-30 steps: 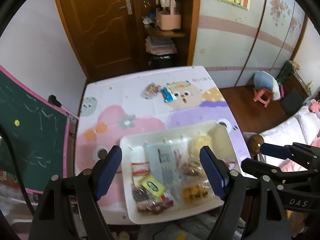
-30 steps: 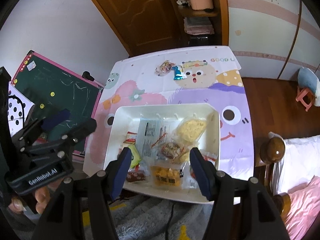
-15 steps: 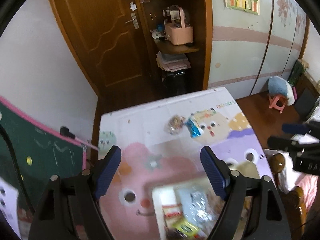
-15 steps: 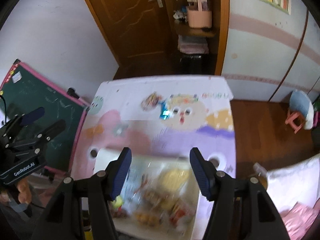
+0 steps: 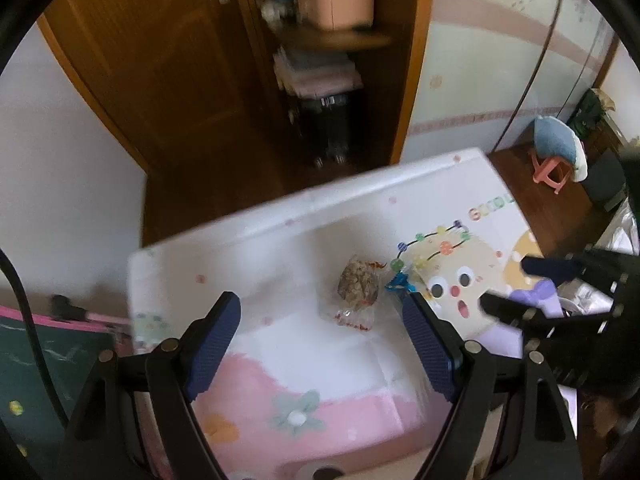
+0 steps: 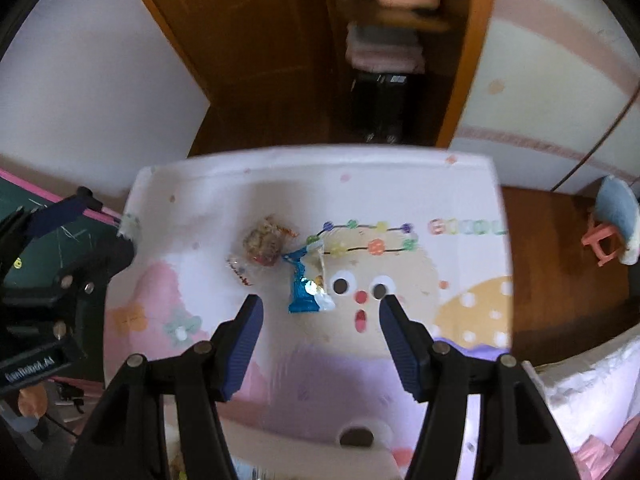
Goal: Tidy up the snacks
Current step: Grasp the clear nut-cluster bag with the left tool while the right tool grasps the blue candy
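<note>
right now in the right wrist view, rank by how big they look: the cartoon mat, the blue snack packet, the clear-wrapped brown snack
1. cartoon mat, by far the largest.
2. blue snack packet.
3. clear-wrapped brown snack, only slightly smaller with its wrapper tail; it lies a bit farther from the camera, so the last two are close.

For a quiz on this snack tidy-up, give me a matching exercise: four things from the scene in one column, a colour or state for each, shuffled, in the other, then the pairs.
Things:
1. blue snack packet
2. clear packet with brown snack
3. left gripper
4. small stool

Descriptions:
A. pink, on the wooden floor
B. lying on the mat, shiny wrapper
C. open, nothing between its fingers
D. lying on the mat, see-through wrapper

Pairs: 1-B, 2-D, 3-C, 4-A
</note>
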Tool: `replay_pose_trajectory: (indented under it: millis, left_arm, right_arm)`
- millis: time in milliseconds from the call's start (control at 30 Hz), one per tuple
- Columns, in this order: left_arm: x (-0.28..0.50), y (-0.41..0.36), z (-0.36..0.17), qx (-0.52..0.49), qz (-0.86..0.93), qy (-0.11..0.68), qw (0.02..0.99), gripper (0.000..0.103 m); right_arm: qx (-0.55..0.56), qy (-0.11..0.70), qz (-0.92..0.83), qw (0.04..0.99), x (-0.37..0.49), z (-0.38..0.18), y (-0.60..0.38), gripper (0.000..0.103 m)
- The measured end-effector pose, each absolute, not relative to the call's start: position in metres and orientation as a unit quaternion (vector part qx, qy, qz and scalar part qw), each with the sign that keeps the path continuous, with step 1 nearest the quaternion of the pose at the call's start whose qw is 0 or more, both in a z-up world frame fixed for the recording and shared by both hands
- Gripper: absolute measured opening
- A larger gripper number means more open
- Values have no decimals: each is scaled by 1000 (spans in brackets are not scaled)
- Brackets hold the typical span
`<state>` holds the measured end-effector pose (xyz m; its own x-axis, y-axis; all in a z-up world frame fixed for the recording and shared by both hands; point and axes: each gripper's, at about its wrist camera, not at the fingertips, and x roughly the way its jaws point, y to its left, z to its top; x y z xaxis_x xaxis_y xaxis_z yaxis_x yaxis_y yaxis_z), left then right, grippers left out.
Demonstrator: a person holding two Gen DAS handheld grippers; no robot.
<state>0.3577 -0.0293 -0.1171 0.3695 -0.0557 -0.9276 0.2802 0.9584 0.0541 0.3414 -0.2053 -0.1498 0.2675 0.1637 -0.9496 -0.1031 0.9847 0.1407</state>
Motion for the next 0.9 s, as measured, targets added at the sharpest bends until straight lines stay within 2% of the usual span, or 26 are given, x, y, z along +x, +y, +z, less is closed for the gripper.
replay_pose_trajectory:
  millis: [233,400,467,500,600,700,767,800,867,900]
  left_arm:
    - [394,-23,-208,54,-103,623,773,82]
    - [404,-18,-238,18,-110,645,756,82]
    - [404,-21,-245,17,-114,648,753,82]
    - [404,-23,-248,18,-115,649,751,82]
    - [405,-27,-261,18,-115,656,746,82]
    - [405,-32,-272,9,-112,662,741,82]
    - [403,-34,-276,6,-109,665,739,77]
    - [401,-36,-280,6,-106,668,736,70]
    - [397,-39,-278,16,-97,661,744,64]
    - [396,-41,-278,23,-94,657,748,55]
  right_arm:
    - [18,632,87,770,370,-237,-185,61]
    - [-11,642,78,762,375,-270,-169,60]
    - [-24,645,71,760,373,-277,-167,50]
    - [-33,635,72,768,371,-275,-166,40]
    - [-28,639,76,765,367,-273,-171,32]
    - [11,645,71,761,361,-272,-185,31]
    - [21,649,66,758,354,-272,-190,31]
    - [25,652,66,755,350,-272,-192,31]
    - [34,657,66,750,343,-272,-195,31]
    - [39,659,67,748,340,-272,-196,31]
